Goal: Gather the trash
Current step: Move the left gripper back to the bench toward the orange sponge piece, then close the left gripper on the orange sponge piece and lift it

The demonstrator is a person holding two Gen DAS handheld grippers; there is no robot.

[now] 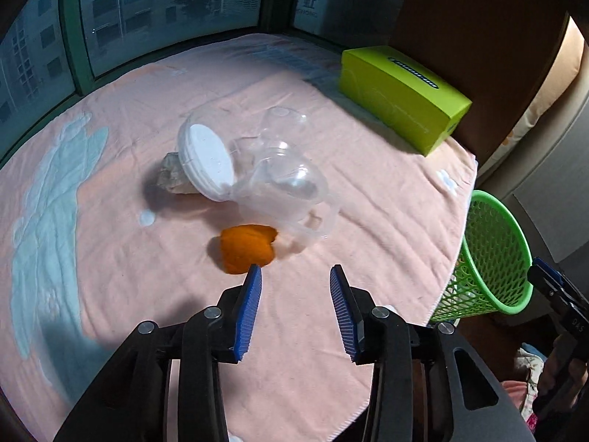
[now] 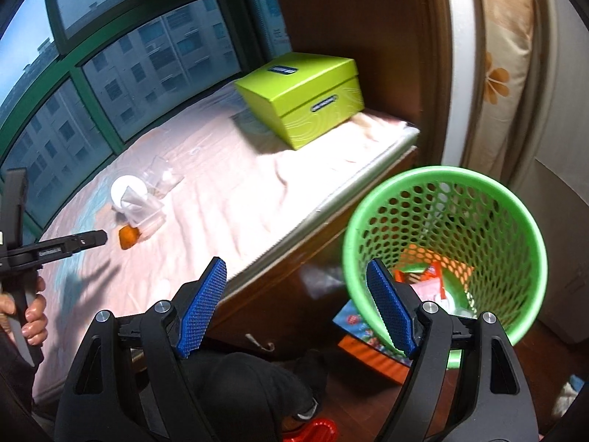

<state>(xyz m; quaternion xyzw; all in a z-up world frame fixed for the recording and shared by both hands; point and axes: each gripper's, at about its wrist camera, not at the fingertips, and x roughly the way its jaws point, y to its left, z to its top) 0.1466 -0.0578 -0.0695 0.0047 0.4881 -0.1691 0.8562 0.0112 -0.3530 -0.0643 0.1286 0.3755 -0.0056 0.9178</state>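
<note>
An orange peel lies on the pink towel, just ahead of my open, empty left gripper. Behind it sit clear plastic containers with a white lid and a crumpled grey paper wad. The peel and containers also show in the right wrist view. My right gripper is open and empty, held off the bed's edge beside the green mesh bin, which holds wrappers.
A lime green box stands at the far right of the bed, by a brown wooden panel. The bin stands on the floor past the bed's right edge. Windows run along the far side. Colourful items lie on the floor.
</note>
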